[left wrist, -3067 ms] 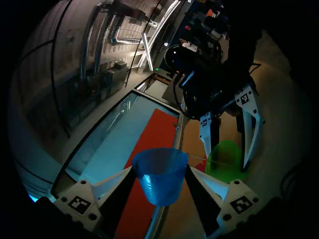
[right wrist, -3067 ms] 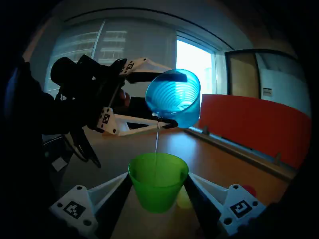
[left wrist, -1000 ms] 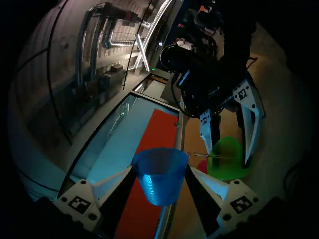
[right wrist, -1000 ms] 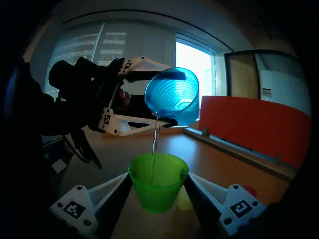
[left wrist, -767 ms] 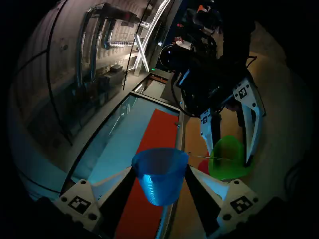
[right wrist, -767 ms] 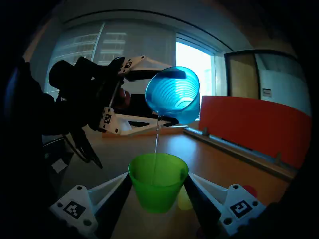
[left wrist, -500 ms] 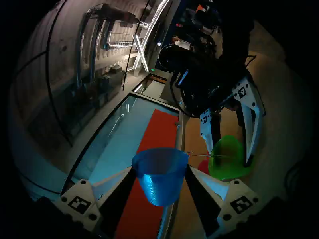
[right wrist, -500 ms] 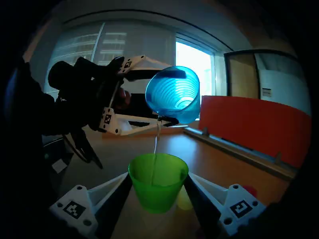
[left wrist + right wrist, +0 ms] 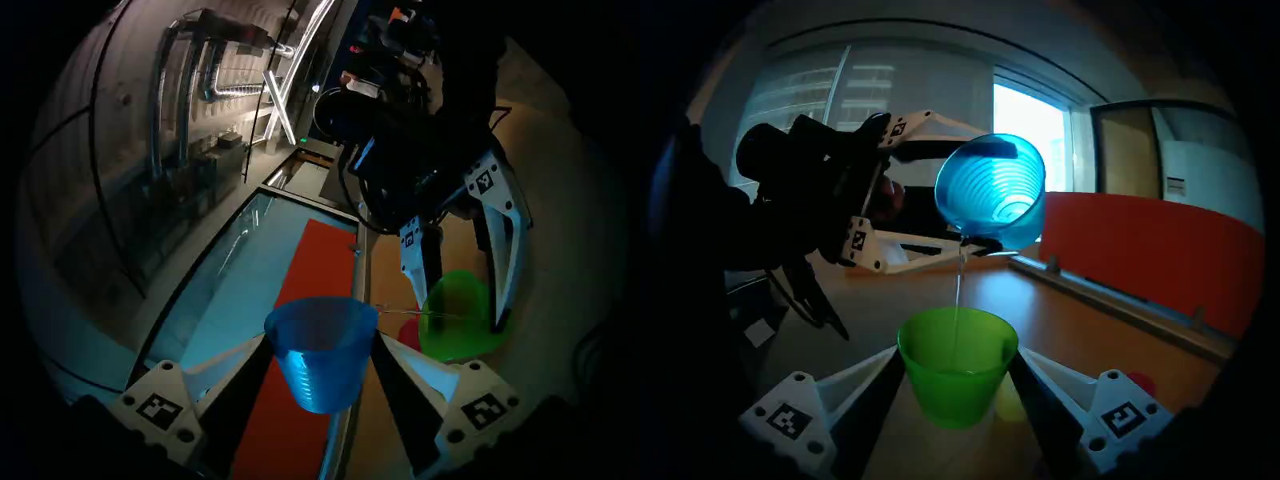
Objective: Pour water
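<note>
Edging slightly rightward, the blue cup [image 9: 990, 190] is tilting above the green cup [image 9: 958, 364], water [image 9: 958, 280] streaming in; I'm keeping the left gripper [image 9: 320, 340] clamped on it, the right gripper [image 9: 958, 352] squeezing the green cup.

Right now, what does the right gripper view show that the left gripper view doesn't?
Right gripper view: the open mouth and ribbed inside of the tilted blue cup, the stream landing inside the green cup, a bright window.
Left gripper view: the blue cup's outer wall, ceiling pipes, light strips.
Both: left gripper shut on the blue cup, right gripper shut on the green cup, a thin water stream, the red panel.
</note>
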{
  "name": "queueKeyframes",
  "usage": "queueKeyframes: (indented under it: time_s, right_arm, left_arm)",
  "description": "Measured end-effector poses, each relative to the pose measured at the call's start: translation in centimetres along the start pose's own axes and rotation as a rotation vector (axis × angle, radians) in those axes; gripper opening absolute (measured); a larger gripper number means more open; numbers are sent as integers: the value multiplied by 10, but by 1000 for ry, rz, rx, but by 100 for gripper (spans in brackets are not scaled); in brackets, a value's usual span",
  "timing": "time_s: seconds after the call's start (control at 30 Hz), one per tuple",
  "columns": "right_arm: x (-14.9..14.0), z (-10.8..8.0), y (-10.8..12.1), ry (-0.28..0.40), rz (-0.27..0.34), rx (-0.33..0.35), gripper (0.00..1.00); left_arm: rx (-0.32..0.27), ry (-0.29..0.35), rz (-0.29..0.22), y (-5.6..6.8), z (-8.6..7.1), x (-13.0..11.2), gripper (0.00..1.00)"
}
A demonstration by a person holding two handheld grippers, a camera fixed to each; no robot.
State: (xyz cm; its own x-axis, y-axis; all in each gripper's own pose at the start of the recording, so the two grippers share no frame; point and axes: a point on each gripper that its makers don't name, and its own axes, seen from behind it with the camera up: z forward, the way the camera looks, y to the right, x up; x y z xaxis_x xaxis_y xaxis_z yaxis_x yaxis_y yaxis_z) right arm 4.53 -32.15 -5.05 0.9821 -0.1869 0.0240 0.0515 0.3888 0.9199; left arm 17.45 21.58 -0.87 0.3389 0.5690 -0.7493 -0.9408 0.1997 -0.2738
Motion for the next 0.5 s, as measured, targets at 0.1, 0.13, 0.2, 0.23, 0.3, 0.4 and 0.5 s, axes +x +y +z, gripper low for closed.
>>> queueKeyframes:
  time_s: [0.1,0.13,0.2,0.23,0.3,0.4,0.5]
  right_arm:
    - [0,0,0,0,0,0,90]
    - [0,-1,0,0,0,0,90]
    - [0,-1,0,-1,0,0,90]
    - [0,-1,0,-1,-1,-1,90]
    - [0,0,0,-1,-2,-1,90]
    - [0,-1,-1,0,-1,0,90]
    - [0,-1,0,0,-1,-2,90]
  left_arm:
    - [-2,0,3,1,0,0,84]
    - [-3,0,4,1,0,0,84]
    - [-5,0,5,3,0,0,84]
    - [-6,0,6,3,0,-1,84]
    - [-8,0,8,4,0,-1,84]
    - [-9,1,12,5,0,0,84]
    - [-7,0,15,4,1,-1,84]
